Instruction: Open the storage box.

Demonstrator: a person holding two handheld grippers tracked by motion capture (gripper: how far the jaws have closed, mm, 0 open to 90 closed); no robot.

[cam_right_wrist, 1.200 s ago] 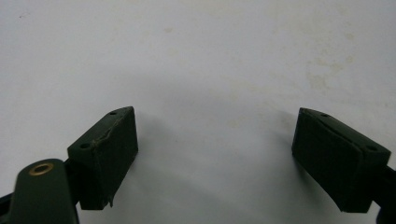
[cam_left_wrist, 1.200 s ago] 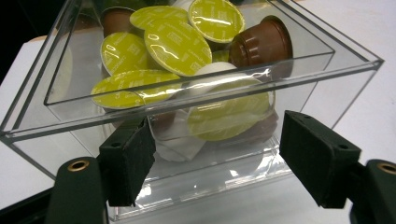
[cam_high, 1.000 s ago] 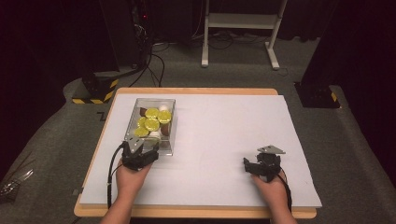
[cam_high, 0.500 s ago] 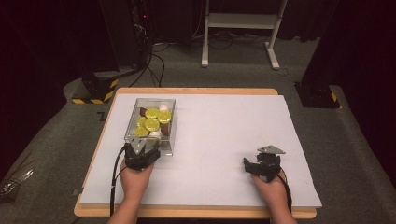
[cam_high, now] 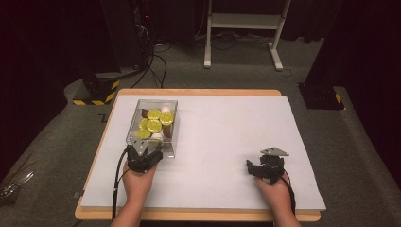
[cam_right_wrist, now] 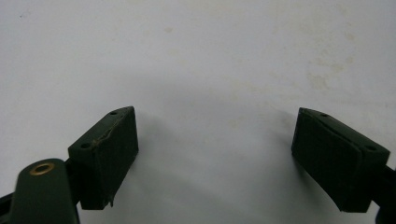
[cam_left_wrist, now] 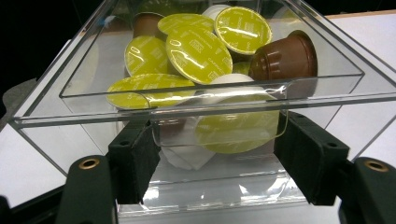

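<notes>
The left tongs (cam_left_wrist: 215, 158) have just been closing around the box's (cam_left_wrist: 322, 88) tab at 9 o'clock, not yet gripping; the right tongs (cam_right_wrist: 215, 158) wait open.

We hold our left gripper (cam_high: 143, 152) at the 7 o'clock side of the high view. It points to 12 o'clock. Its jaws have just been closing a bit, and now they sit wide, one on each side of a clear handle. Our right gripper (cam_high: 265, 166) rests at 5 o'clock with its jaws wide apart and nothing between them.
</notes>
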